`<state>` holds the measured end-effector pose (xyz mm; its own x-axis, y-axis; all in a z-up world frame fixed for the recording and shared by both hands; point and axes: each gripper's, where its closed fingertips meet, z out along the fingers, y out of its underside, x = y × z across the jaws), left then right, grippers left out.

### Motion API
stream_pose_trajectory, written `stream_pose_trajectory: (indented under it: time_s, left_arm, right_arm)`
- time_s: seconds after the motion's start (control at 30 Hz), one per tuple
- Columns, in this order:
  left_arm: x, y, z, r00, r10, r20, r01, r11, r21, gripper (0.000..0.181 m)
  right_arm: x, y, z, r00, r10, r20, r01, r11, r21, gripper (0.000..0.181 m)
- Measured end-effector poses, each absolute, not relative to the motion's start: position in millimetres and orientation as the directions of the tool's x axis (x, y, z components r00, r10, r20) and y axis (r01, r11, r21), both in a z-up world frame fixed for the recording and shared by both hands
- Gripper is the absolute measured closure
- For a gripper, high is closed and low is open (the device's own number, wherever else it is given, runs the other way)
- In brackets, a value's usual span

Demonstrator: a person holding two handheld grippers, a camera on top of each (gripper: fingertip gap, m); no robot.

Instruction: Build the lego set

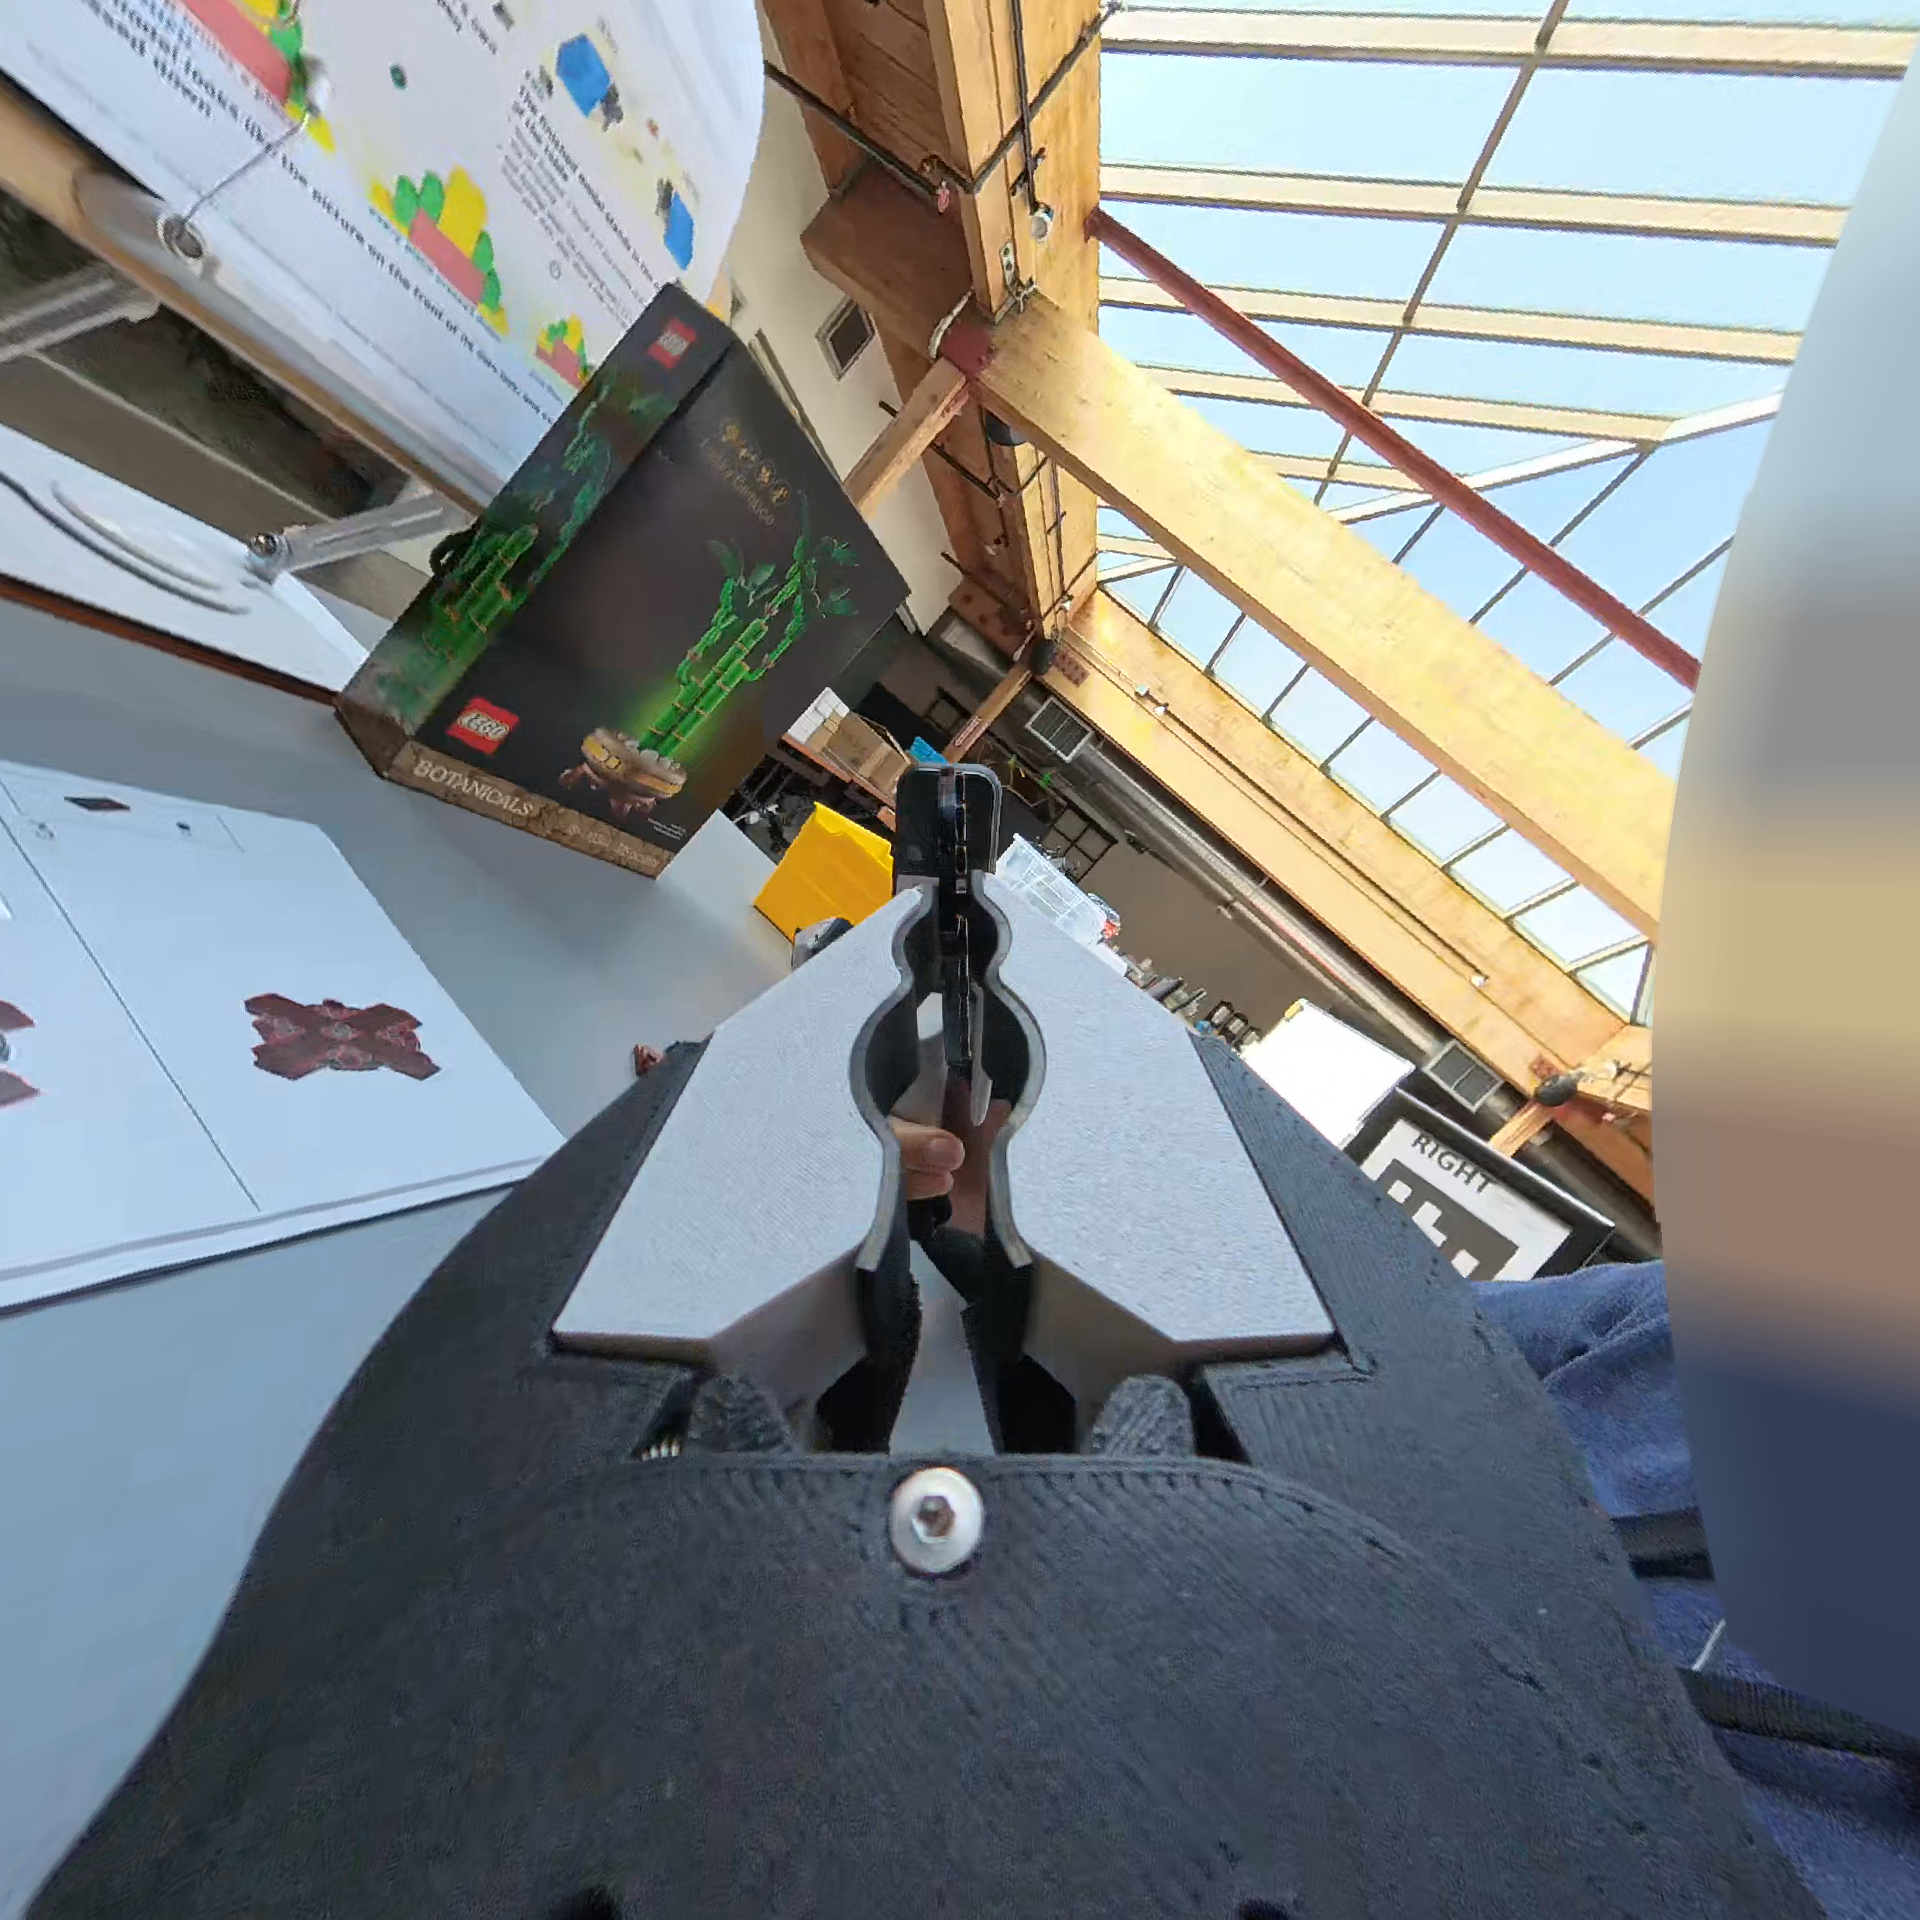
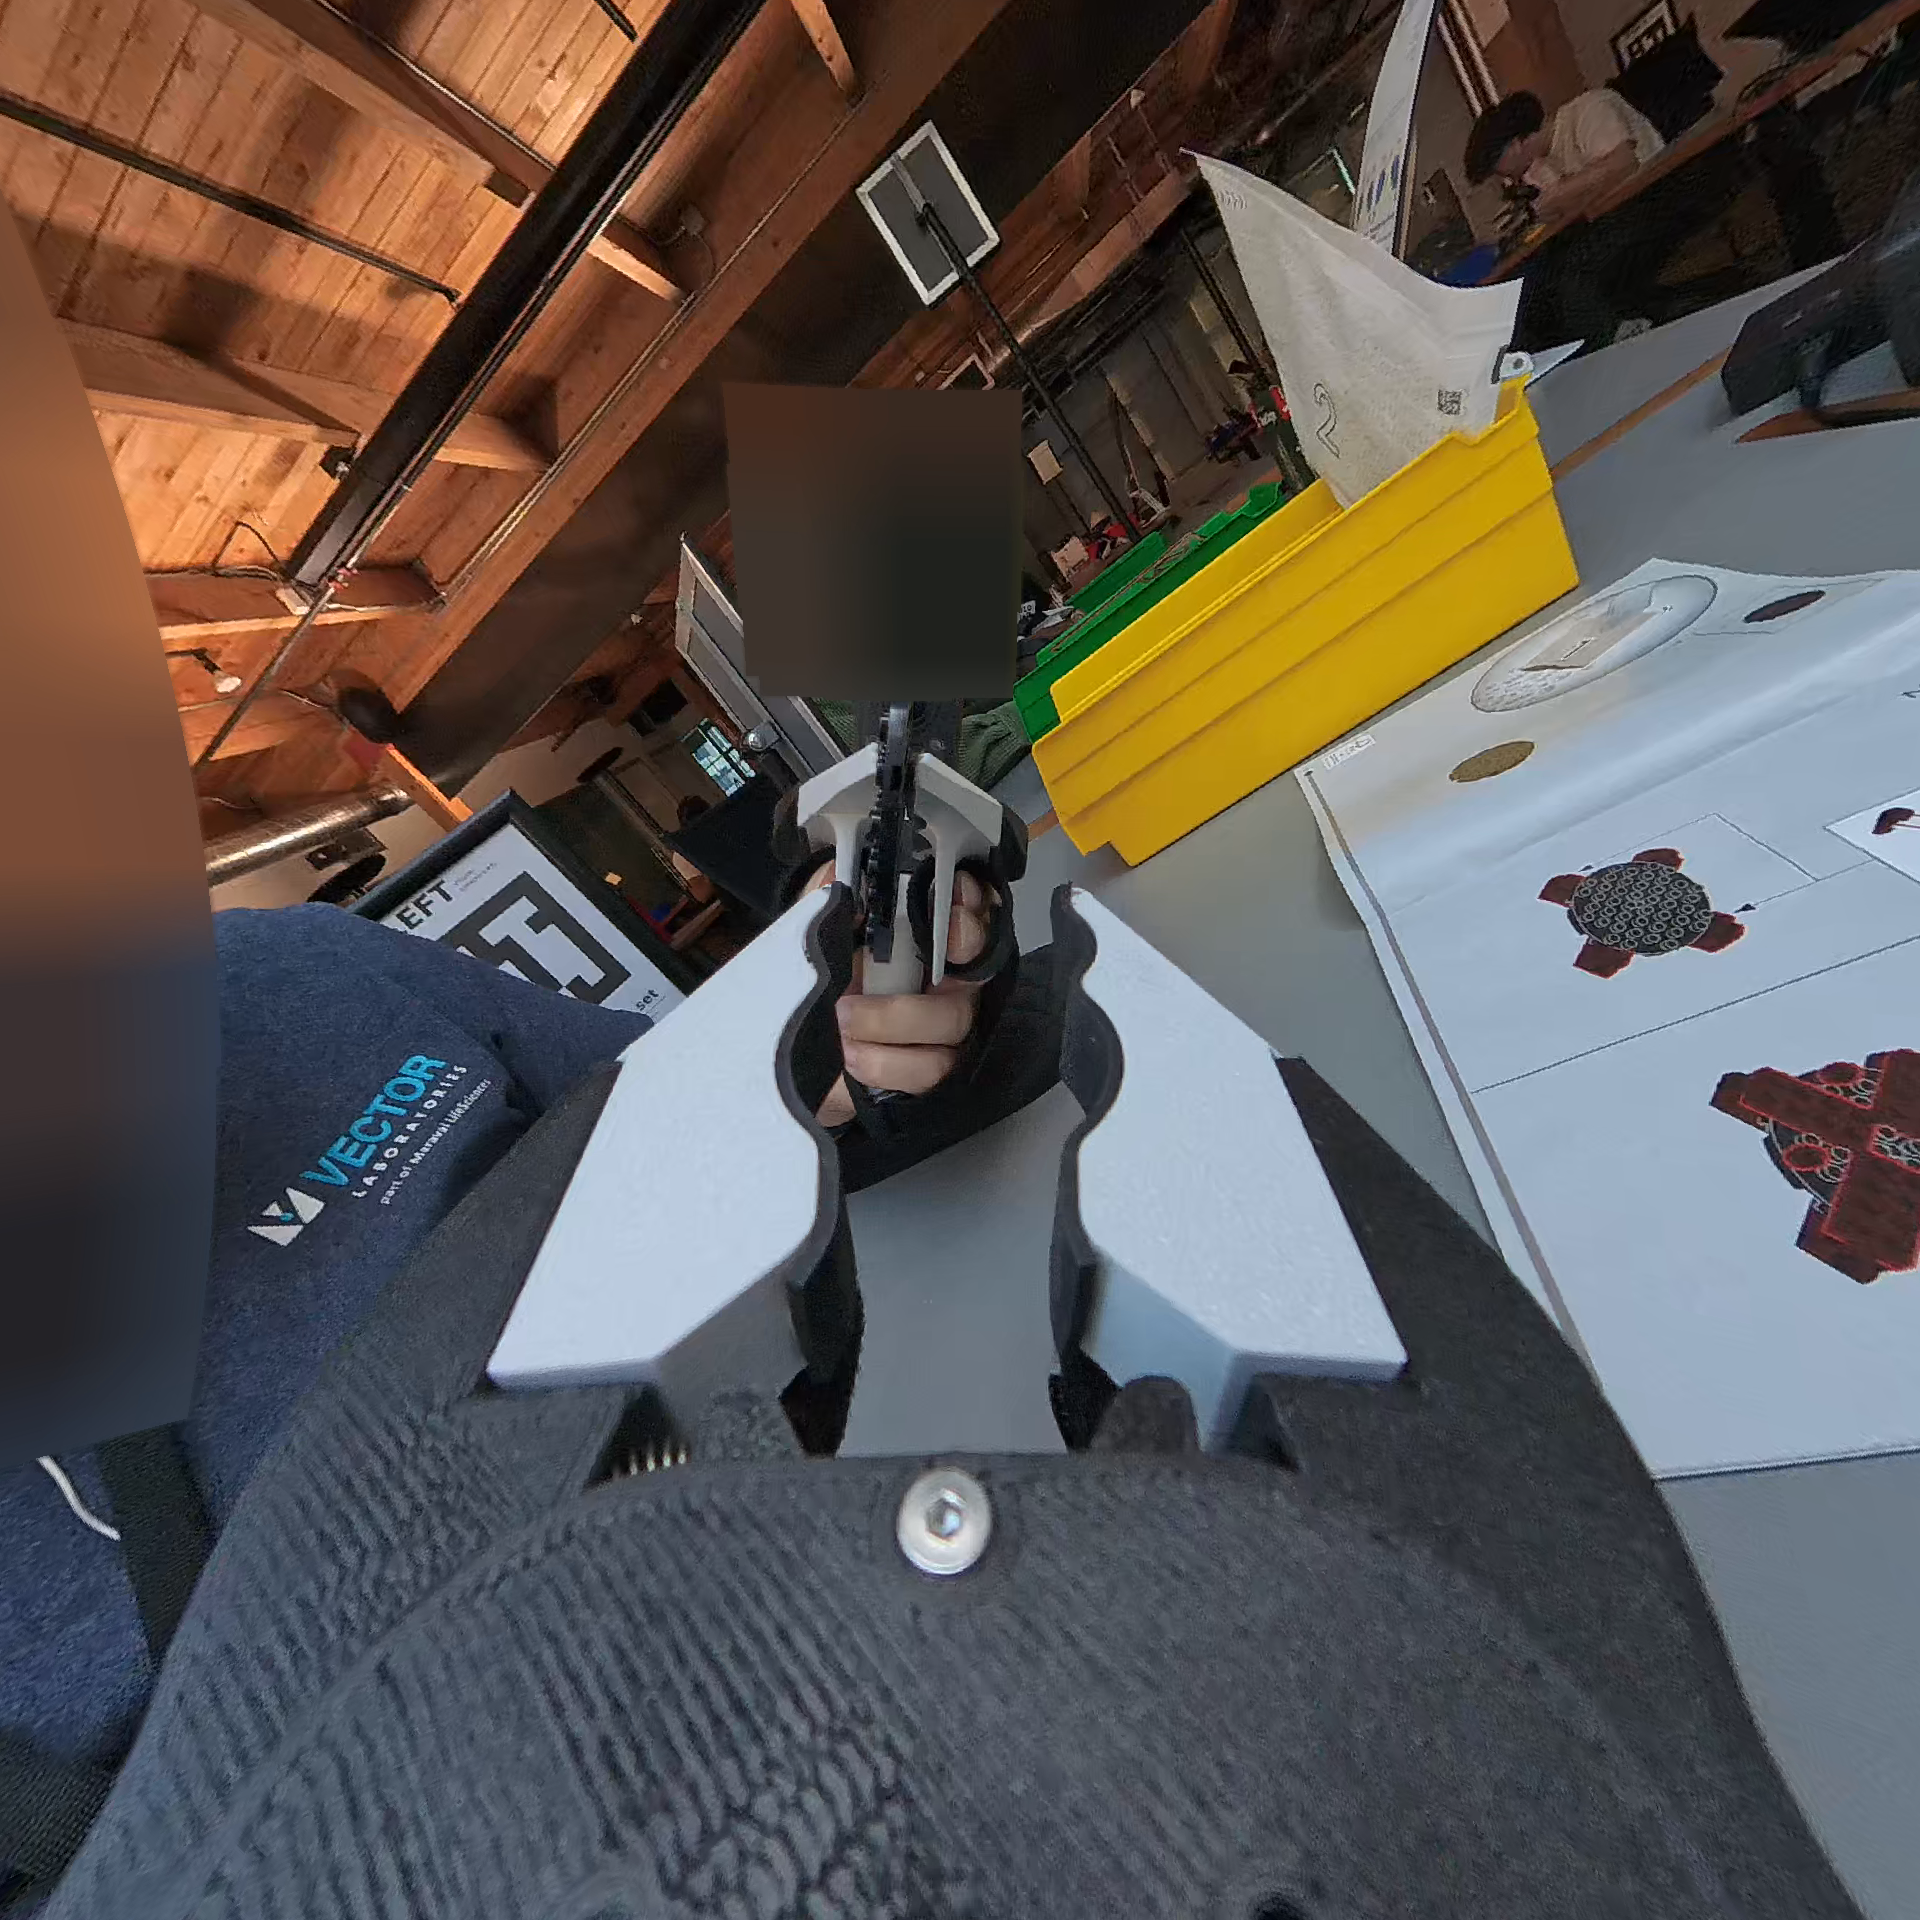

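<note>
My left gripper (image 1: 951, 899) is shut on a flat black lego piece (image 1: 945, 821). I see the piece edge-on, sticking out past the grey fingertips. The right wrist view shows the same gripper (image 2: 899, 800) end-on, held by a gloved hand (image 2: 914, 1029), with the toothed black piece (image 2: 888, 831) between its white fingers. My right gripper (image 2: 951, 904) is open and empty, pointing at the left one from a short distance. The printed instruction sheet (image 1: 208, 1039) lies flat on the grey table (image 1: 520, 883) and shows dark red and black builds. It also shows in the right wrist view (image 2: 1662, 1039).
The dark lego box (image 1: 644, 623) stands at the back of the table. A yellow bin (image 2: 1299, 644) holds a white paper bag (image 2: 1361, 343), with a green bin (image 2: 1143, 561) behind it. A person's blue sweater (image 2: 343, 1091) is close by. A poster with brick pictures (image 1: 416, 208) hangs behind. One gripper's finger ends stand about 5 cm off the other's.
</note>
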<state>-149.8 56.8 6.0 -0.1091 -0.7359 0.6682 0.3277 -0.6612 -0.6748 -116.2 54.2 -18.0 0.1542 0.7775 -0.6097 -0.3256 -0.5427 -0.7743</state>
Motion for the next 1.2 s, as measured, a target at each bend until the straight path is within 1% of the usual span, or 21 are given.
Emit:
stream_pose_trajectory:
  time_s: [0.1, 0.17, 0.23, 0.27, 0.37, 0.43, 0.5, 0.6, 0.7, 0.8, 0.87, 0.9, 0.93, 1.03, 1.13, 1.2]
  left_arm:
    - [-149.1, 57.9, -0.5, -0.148, -0.684, 0.715, 0.310, -0.718, -0.623, 0.180]
    - [-148.1, 58.7, -2.6, -0.151, -0.675, 0.723, 0.303, -0.727, -0.616, 0.179]
    - [-146.6, 58.5, -5.1, -0.141, -0.679, 0.721, 0.289, -0.725, -0.625, 0.179]
    - [-145.7, 58.2, -6.7, -0.136, -0.680, 0.720, 0.283, -0.724, -0.630, 0.179]
    - [-143.8, 55.4, -7.7, -0.174, -0.655, 0.735, 0.260, -0.750, -0.608, 0.178]
    - [-142.9, 55.2, -9.1, -0.209, -0.614, 0.761, 0.240, -0.787, -0.569, 0.178]
    - [-144.7, 59.5, -10.0, -0.228, -0.578, 0.783, 0.242, -0.813, -0.530, 0.167]
    - [-148.0, 65.2, -14.8, -0.199, -0.585, 0.786, 0.229, -0.808, -0.543, 0.165]
    - [-146.2, 61.2, -16.4, -0.203, -0.596, 0.777, 0.179, -0.803, -0.569, 0.160]
    - [-138.6, 45.6, -21.9, -0.240, -0.573, 0.784, 0.063, -0.815, -0.576, 0.158]
    - [-133.0, 30.8, -27.6, -0.262, -0.560, 0.786, -0.032, -0.809, -0.587, 0.164]
    - [-130.6, 25.3, -31.7, -0.257, -0.571, 0.780, -0.065, -0.795, -0.603, 0.176]
    - [-129.5, 22.3, -33.1, -0.253, -0.591, 0.766, -0.073, -0.778, -0.624, 0.177]
    - [-127.4, 19.1, -38.3, -0.213, -0.652, 0.728, -0.091, -0.729, -0.679, 0.179]
    - [-125.3, 15.3, -37.9, -0.223, -0.637, 0.738, -0.100, -0.739, -0.667, 0.179]
    - [-125.9, 21.2, -36.8, -0.206, -0.635, 0.745, -0.062, -0.751, -0.657, 0.179]
  right_arm:
    - [-118.8, 55.3, -16.2, 0.146, 0.754, -0.640, -0.339, -0.570, -0.749, 0.148]
    - [-123.2, 50.9, -17.8, 0.109, 0.732, -0.673, -0.318, -0.616, -0.721, 0.163]
    - [-124.3, 50.4, -18.6, 0.095, 0.707, -0.701, -0.324, -0.644, -0.693, 0.168]
    - [-124.6, 47.8, -18.2, 0.074, 0.699, -0.712, -0.320, -0.659, -0.680, 0.177]
    - [-121.7, 46.9, -19.2, 0.041, 0.652, -0.757, -0.330, -0.706, -0.626, 0.178]
    - [-119.7, 45.9, -21.4, 0.024, 0.628, -0.778, -0.325, -0.731, -0.600, 0.178]
    - [-117.5, 44.0, -21.9, 0.000, 0.608, -0.794, -0.320, -0.752, -0.576, 0.178]
    - [-115.8, 41.0, -24.7, -0.011, 0.588, -0.809, -0.299, -0.774, -0.559, 0.178]
    - [-118.7, 31.6, -34.2, 0.002, 0.581, -0.814, -0.211, -0.795, -0.568, 0.178]
    - [-119.9, 22.8, -45.1, 0.036, 0.593, -0.804, -0.117, -0.797, -0.593, 0.178]
    - [-120.6, 15.5, -48.9, 0.046, 0.620, -0.783, -0.061, -0.780, -0.622, 0.178]
    - [-121.0, 10.6, -49.3, 0.040, 0.631, -0.775, -0.033, -0.774, -0.632, 0.178]
    - [-119.7, 9.6, -50.0, 0.053, 0.643, -0.764, -0.020, -0.764, -0.644, 0.178]
    - [-112.3, 16.8, -41.2, 0.075, 0.672, -0.737, -0.084, -0.732, -0.676, 0.178]
    - [-109.6, 19.8, -36.0, 0.072, 0.681, -0.728, -0.122, -0.719, -0.684, 0.178]
    - [-109.8, 24.6, -35.2, 0.097, 0.686, -0.721, -0.154, -0.706, -0.692, 0.176]
